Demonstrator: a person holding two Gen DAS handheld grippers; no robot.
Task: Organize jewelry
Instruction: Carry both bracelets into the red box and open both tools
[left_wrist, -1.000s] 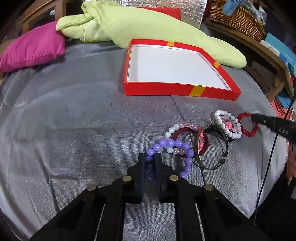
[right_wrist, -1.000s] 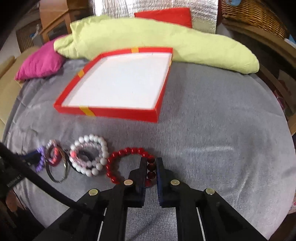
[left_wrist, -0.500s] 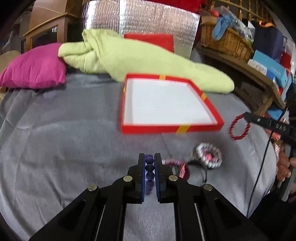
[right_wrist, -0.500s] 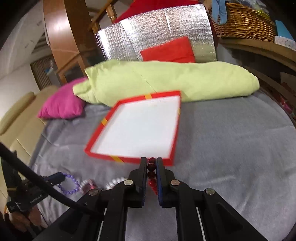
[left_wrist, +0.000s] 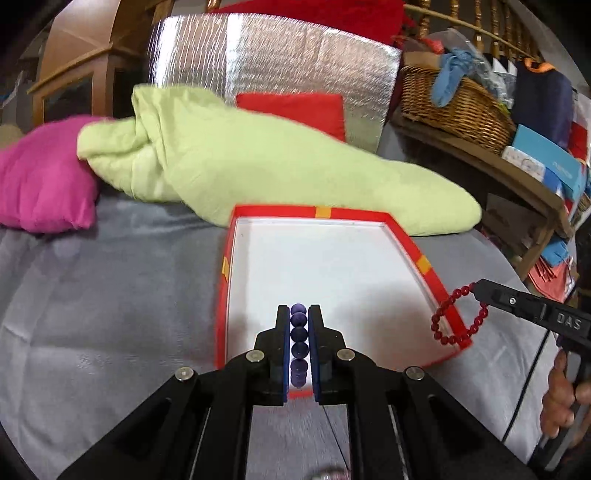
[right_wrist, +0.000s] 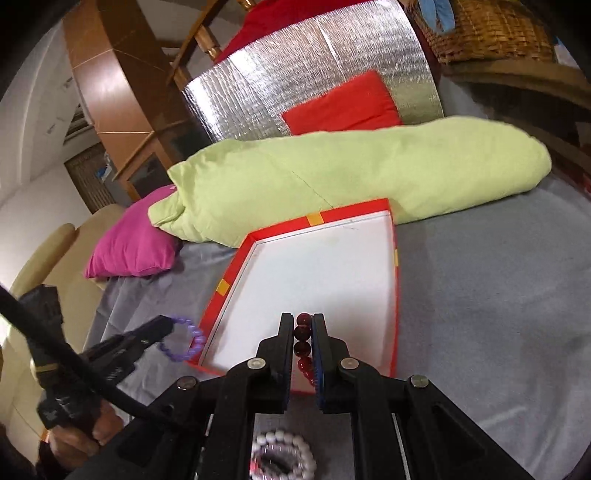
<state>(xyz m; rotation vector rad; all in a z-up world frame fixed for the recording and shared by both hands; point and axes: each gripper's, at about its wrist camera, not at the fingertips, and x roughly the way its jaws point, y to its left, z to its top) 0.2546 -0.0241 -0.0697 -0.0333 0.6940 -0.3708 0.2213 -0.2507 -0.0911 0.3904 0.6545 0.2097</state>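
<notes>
A purple round-bead bracelet is sitting pinched between the two nearly closed fingers of the left gripper, its beads stacked in a line in the narrow gap, and it is hanging above the near part of the shallow red cardboard box lid with a white inside and yellow tape marks. In the right wrist view the same bracelet is dangling as a loop from the left gripper's tip, just beside the lid's left wall.

A dark red round-bead bracelet is being clamped the same way by the right gripper, whose fingers are drawn in tight on the beads, over the lid's near end. From the left wrist view its loop is hanging across the lid's right rim.

A white pearl-bead bracelet is lying on the grey fabric cover below the right gripper, near the lid. Beyond the lid, a pale green rolled quilt is resting on the cover, with a magenta cushion to its left.
</notes>
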